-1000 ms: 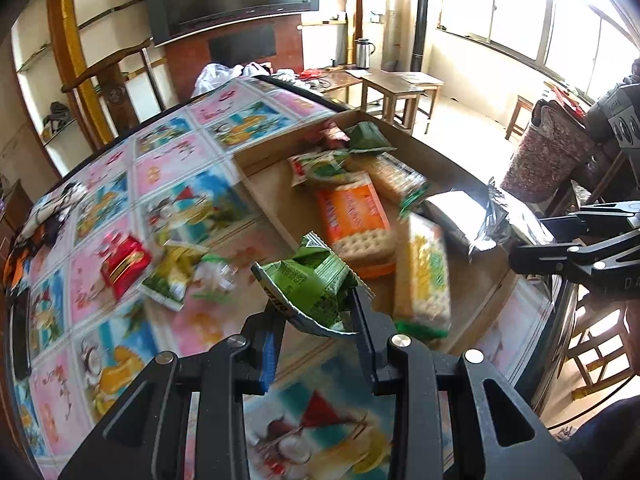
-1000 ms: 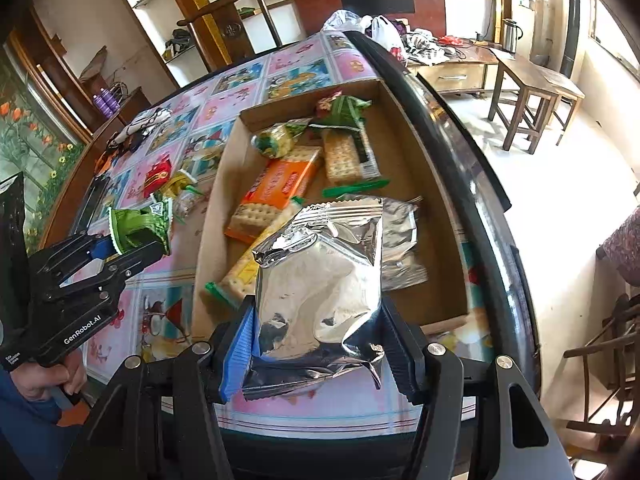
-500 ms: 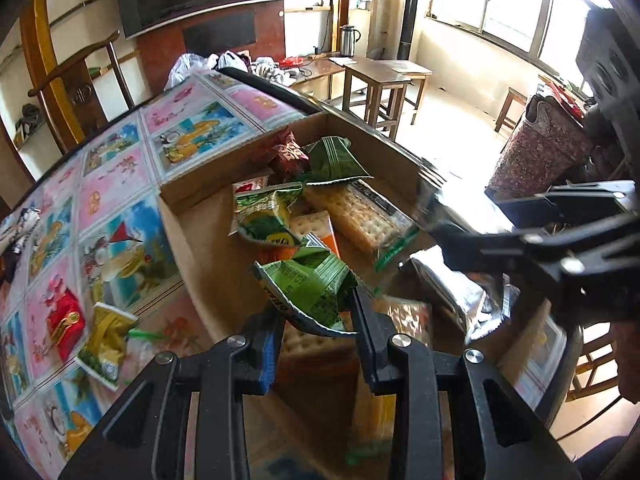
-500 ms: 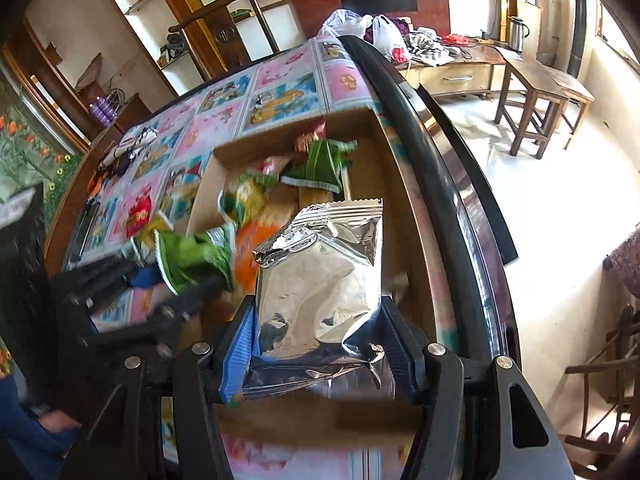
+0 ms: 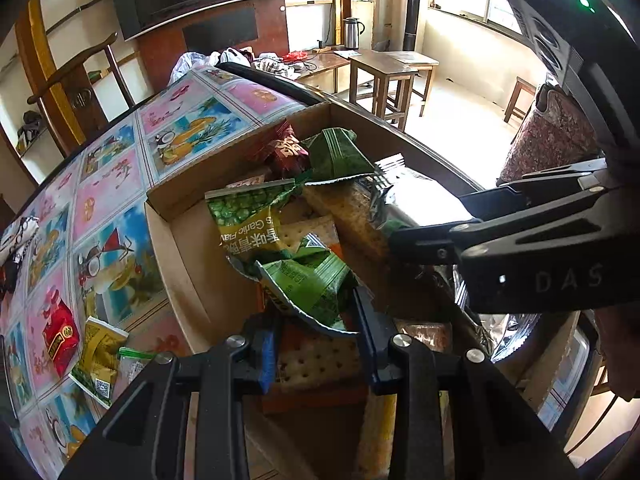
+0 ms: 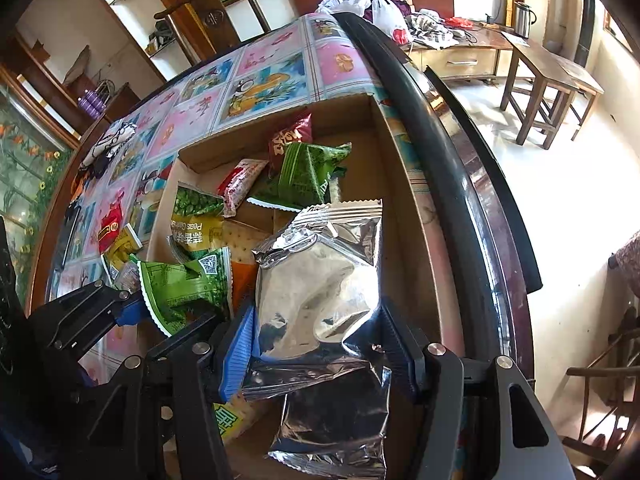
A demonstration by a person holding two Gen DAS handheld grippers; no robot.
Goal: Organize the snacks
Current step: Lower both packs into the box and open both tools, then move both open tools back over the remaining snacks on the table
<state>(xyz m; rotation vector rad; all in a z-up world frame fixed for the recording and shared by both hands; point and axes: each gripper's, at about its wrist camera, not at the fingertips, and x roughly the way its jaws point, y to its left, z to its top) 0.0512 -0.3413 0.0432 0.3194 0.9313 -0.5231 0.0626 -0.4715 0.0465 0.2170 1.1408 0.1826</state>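
Silver pouch (image 6: 320,284) clamped in my right gripper (image 6: 316,344), green packet (image 5: 310,280) pinched in my left gripper (image 5: 316,320) — both above the box (image 5: 176,264); release low, gently.

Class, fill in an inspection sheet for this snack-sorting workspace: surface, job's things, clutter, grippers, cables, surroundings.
Surface: table under a patterned cloth.
Job's things: cardboard box holding packets; red packet and yellow packet lie outside it.
Clutter: bags and cloth at the table's far end.
Grippers: left gripper clamps a green packet; right gripper clamps a silver packet, both over the box.
Cables: nothing seen.
Surroundings: chair, stools, kettle.
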